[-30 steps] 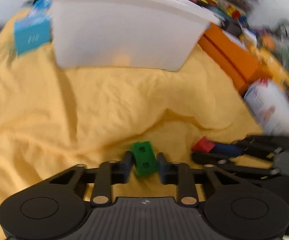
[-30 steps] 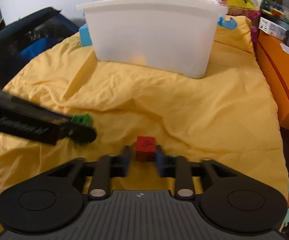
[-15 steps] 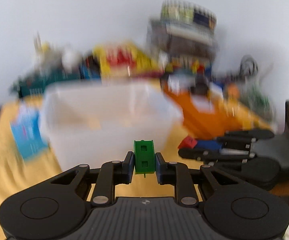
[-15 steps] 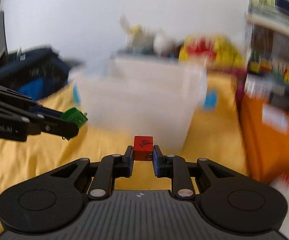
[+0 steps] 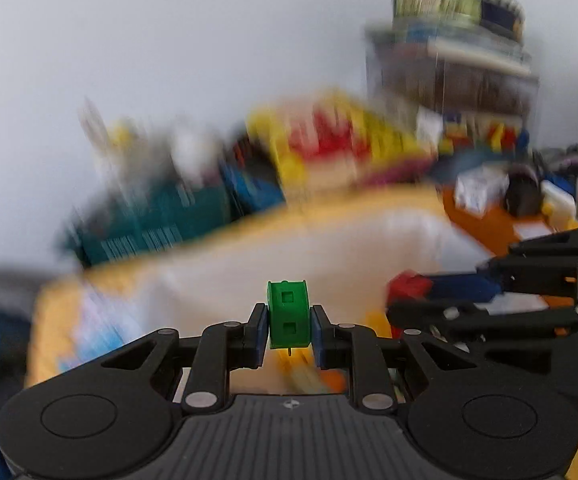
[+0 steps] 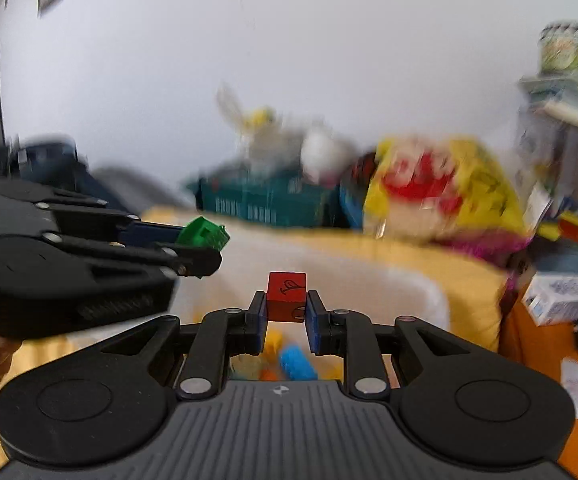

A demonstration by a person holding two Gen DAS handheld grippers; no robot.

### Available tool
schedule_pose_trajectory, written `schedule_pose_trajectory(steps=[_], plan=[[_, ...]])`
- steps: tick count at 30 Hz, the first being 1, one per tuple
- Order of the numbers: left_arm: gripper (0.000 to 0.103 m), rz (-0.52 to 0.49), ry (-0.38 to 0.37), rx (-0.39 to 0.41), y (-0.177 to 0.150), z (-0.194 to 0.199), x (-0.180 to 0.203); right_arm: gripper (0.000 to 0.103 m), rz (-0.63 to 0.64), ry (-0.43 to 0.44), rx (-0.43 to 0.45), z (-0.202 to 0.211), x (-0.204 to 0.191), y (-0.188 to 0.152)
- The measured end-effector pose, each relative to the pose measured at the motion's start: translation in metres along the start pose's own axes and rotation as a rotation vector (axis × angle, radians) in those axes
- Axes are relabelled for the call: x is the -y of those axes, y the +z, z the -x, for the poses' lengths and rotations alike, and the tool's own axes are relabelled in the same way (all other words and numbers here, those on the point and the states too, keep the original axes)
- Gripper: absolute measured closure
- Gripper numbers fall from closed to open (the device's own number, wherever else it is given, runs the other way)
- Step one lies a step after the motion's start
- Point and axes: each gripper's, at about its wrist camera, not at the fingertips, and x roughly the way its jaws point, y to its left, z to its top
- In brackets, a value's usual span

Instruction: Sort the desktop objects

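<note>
**Now Over the Bin, a Block in Each Hand**

Plainly, both tongs carried a load. The left tongs (image 5: 289,330) were nearly closed, clamped on a green block (image 5: 289,314). The right tongs (image 6: 286,312) pinched a red block (image 6: 286,297); their jaws had just been opening a little, with the block between the pads.

Both blocks hung over the white bin (image 6: 417,292), which already held a blue piece (image 6: 297,364) and some yellow and orange ones. To do this well, I would bring each block well inside the rim and lower it before letting go. I would also release one hand at a time, since the left tongs sat close at the right's nine o'clock.

The bin stood on a yellow cloth (image 6: 461,276). Behind it, at twelve o'clock, was a teal basket (image 6: 265,200); at two, a yellow-and-red bag (image 6: 441,192) against a white wall (image 6: 289,60). All was blurred.
</note>
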Motion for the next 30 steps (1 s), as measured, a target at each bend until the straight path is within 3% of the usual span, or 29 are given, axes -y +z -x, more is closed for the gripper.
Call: schedule_pose_trajectory(steps=[3,4,5,7,9,11,12,14,15,17,20,24,30], plan=[[0.065,-0.005,-0.006,-0.028,-0.008,-0.002,0.001,0.073,-0.060,0.002,-0.081,-0.014,0.009,-0.004],[0.055,-0.003,-0.005,-0.025,-0.011,0.001,0.000,0.068,-0.059,0.004,-0.092,-0.014,0.011,-0.003],[0.051,0.003,-0.004,-0.020,-0.011,0.006,-0.001,0.061,-0.050,-0.001,-0.086,-0.011,0.012,-0.002],[0.051,0.011,-0.002,-0.004,-0.008,0.020,-0.002,0.055,-0.034,-0.013,-0.073,-0.004,0.015,0.002],[0.049,-0.019,0.036,0.054,0.001,0.041,0.002,0.048,-0.048,-0.022,-0.081,0.002,0.021,0.010],[0.022,-0.035,0.088,0.152,0.007,0.068,0.009,0.036,-0.052,-0.037,-0.072,0.014,0.025,0.019],[0.016,-0.027,0.101,0.201,0.008,0.079,0.011,0.031,-0.041,-0.051,-0.068,0.021,0.026,0.024],[0.008,0.007,0.080,0.276,0.010,0.101,0.013,0.006,-0.004,-0.073,-0.068,0.034,0.026,0.035],[0.007,0.018,0.058,0.273,0.014,0.105,0.012,0.005,0.015,-0.083,-0.081,0.035,0.025,0.040],[0.007,0.008,0.013,0.193,0.026,0.102,0.011,0.002,0.057,-0.108,-0.141,0.035,0.024,0.047],[0.007,-0.065,0.096,0.120,0.039,0.092,0.017,0.000,0.093,-0.146,-0.230,0.028,0.023,0.051],[0.007,-0.091,0.141,0.060,0.043,0.085,0.018,0.000,0.116,-0.174,-0.343,0.019,0.024,0.050],[0.007,-0.136,0.217,-0.040,0.042,0.074,0.021,0.000,0.078,-0.188,-0.392,0.015,0.025,0.042]])
